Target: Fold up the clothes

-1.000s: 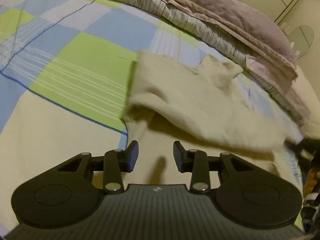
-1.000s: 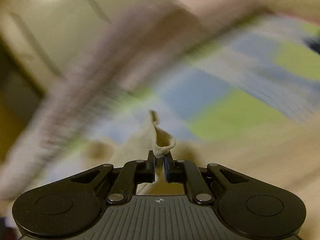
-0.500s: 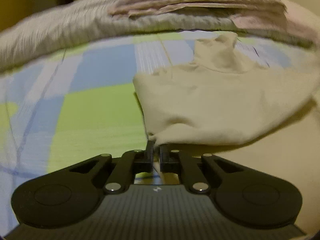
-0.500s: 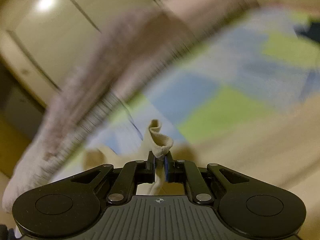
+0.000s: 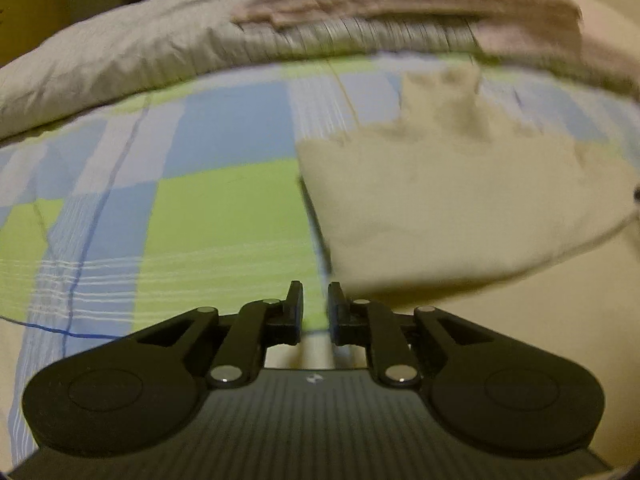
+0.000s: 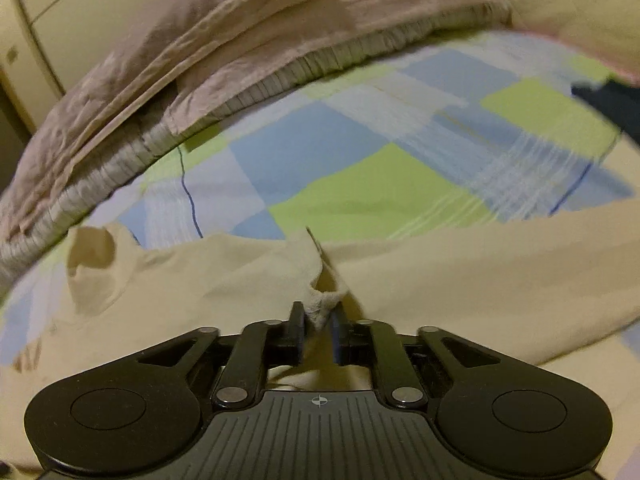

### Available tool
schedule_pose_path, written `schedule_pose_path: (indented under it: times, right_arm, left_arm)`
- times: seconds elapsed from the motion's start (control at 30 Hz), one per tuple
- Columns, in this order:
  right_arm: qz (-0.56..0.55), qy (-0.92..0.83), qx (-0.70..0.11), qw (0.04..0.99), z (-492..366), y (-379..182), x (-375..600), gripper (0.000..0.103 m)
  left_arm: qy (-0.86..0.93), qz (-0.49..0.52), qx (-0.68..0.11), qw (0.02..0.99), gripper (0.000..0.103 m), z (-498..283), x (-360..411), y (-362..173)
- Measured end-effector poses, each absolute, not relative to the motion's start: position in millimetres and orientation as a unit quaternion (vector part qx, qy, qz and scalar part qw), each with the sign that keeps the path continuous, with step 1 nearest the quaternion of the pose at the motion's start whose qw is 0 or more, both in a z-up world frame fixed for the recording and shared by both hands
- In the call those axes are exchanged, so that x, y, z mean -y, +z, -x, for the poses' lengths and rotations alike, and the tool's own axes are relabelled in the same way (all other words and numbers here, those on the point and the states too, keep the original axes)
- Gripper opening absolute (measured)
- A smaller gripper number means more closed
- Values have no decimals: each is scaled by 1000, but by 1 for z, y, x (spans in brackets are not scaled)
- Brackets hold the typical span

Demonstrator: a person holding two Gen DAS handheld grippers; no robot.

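Left gripper [image 5: 315, 307]: jaws a little apart, nothing between them, just off the near left corner of the cream garment [image 5: 448, 208]
Right gripper [image 6: 319, 316]: jaws slightly apart, a bunched edge of the garment sitting between them; whether they pinch it cannot be told
Cream garment: lying folded over on the checked bedsheet [image 5: 208, 216], collar at its far side
Beyond the garment: grey striped quilt [image 6: 256, 92] with a mauve pillow [image 6: 168, 48] on top

Dim, warm, yellowish indoor light.
Fisheye bending curves the edges; motion blur smears the bedding beyond each gripper, heaviest in the left view.
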State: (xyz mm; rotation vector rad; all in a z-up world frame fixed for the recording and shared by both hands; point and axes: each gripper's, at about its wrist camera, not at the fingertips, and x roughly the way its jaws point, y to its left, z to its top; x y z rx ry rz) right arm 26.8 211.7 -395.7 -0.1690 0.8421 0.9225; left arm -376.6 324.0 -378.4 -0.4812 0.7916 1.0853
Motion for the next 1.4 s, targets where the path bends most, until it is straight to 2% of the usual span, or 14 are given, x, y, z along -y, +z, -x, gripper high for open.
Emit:
schedule_pose_path:
  times: [0.03,0.07,0.23,0.37,0.4,0.5,0.67,0.8,0.93,1.27,1.3,1.33,1.37,1.4]
  right_arm:
    - [86,430,-383,813,-25,-391,-210,45]
    - [93,429,-373,817,-23,-387,-209,55]
    - [50,484,-360,796,-20,-378,-202,55]
    - [65,495,-415,761,-27,-414,-218,55]
    - [70,486,-440,752,-33,-425,-221,52]
    - [44,488,-461,740,-43,-422,-209,52]
    - [-58,438,-492,750,-83,-409,-128,52]
    - [-163,323,-536,763,-143,-420,-38,52]
    - [-252,247,-521,777,-193,-424,40,52]
    - [-260,232,-521,779,-249,-435,54,51]
    - [-261,231,-521,780,-255,-436,55,45]
    - [-262,229,-521,780,-260,-438,56,14]
    - [-262,228,-520,780,-266,-439,57,1]
    - [-252,227,-519,784,-269,-438,56,1]
  left_arm:
    - [498,224,-349,762,12,376,-325,-372]
    - [499,224,-337,767,12,374,-326,-367]
    - [483,210,-315,789,12,350,-333,-368]
    - [457,252,-365,771,14,334,-351,-409]
    - [454,266,-372,765,14,333,-354,-417]
    - [463,292,-350,760,13,337,-352,-410]
    - [457,345,-319,755,14,342,-334,-392]
    - [444,425,-276,739,22,348,-318,-384]
    - [435,488,-243,717,23,347,-301,-385]
    - [439,519,-231,696,24,332,-280,-390]
    - [440,522,-230,694,24,332,-278,-390]
    - [441,525,-228,691,24,334,-277,-390]
    - [442,527,-225,690,24,336,-274,-390]
    - [443,529,-222,689,24,338,-273,-389]
